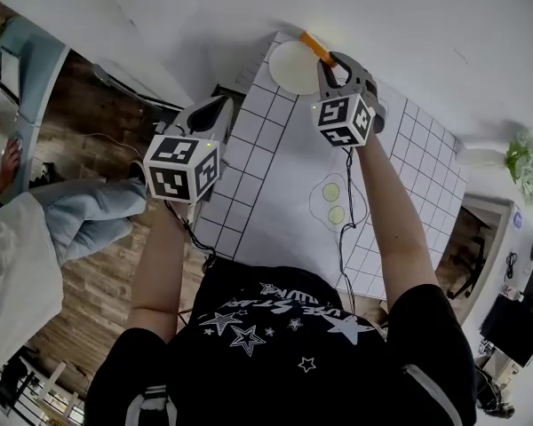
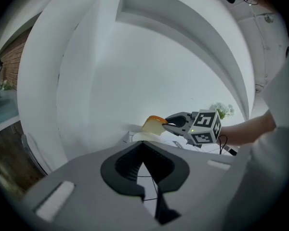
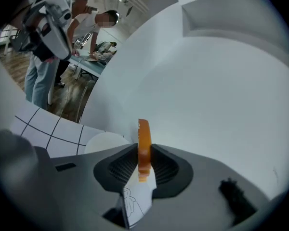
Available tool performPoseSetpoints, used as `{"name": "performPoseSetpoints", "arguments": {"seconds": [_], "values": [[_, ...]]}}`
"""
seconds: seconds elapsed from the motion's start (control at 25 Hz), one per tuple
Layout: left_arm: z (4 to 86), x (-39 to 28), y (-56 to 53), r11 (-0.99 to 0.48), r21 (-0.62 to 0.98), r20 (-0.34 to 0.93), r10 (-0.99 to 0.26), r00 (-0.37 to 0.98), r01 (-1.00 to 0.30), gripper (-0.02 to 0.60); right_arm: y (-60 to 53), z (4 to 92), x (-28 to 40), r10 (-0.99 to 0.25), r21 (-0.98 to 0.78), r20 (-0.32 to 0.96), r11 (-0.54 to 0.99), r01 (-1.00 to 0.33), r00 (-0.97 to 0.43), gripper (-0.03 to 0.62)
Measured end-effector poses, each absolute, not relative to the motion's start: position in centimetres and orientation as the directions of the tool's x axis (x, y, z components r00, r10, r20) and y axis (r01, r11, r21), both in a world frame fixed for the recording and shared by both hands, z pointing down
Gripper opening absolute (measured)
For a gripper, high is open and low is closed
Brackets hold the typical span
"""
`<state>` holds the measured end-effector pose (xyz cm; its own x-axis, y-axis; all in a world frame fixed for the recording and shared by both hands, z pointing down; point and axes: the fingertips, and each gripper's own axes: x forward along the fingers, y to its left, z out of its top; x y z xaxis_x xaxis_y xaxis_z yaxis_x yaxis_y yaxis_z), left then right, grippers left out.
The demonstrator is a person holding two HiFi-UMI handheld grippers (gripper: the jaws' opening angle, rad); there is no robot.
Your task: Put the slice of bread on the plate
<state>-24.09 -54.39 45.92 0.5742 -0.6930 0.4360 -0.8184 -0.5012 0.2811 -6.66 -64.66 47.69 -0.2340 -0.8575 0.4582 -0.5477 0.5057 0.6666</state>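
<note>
While the slice of bread (image 3: 143,147) stands on edge with its orange crust outward, we see it clamped between the two dark pads of the right gripper (image 1: 327,63), whose jaws press on its flat sides. In the head view the slice sits at the far right rim of the round white plate (image 1: 291,67), and from the left gripper view it hangs just above that plate; whether its lower edge touches the plate we cannot tell. The plate lies at the far end of the white table (image 1: 266,171), on a sheet ruled with a black grid. Nearer to us on that sheet is a line drawing with two pale yellow circles (image 1: 334,201).

The left gripper (image 2: 143,146) hovers over the table's left edge, well apart from the plate, with its jaws drawn together at the tips and nothing between them. A black cable hangs from each gripper toward our dark star-printed shirt (image 1: 275,327). Beyond the table's left side, a person in jeans (image 1: 89,216) is by the wooden floor (image 1: 98,291).
</note>
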Motion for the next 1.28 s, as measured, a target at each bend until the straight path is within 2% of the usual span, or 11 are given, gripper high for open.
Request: {"name": "performPoseSetpoints", "arguments": {"seconds": [0.2,0.56,0.92,1.28], "values": [[47.2,-24.2,-54.8,-0.497,0.298,0.451,-0.679,0.579,-0.815,0.008,-64.1,49.9,-8.4,-0.847,0.719,0.465,0.531,-0.448,-0.257,0.092],[48.4,-23.5,-54.6,-0.504,0.324,0.461,-0.655,0.598,-0.801,0.008,-61.6,51.2,-9.9,-0.83,0.726,0.467,0.557,-0.404,-0.304,0.092],[48.6,-23.4,-54.0,-0.511,0.329,0.46,-0.648,0.608,-0.794,0.008,-59.6,54.4,-11.2,-0.754,0.651,0.561,0.657,-0.379,-0.342,0.103],[48.8,-23.2,-53.1,-0.515,0.338,0.452,-0.646,0.616,-0.788,0.008,-58.5,57.4,-11.8,-0.685,0.583,0.662,0.726,-0.365,-0.305,0.121]]}}
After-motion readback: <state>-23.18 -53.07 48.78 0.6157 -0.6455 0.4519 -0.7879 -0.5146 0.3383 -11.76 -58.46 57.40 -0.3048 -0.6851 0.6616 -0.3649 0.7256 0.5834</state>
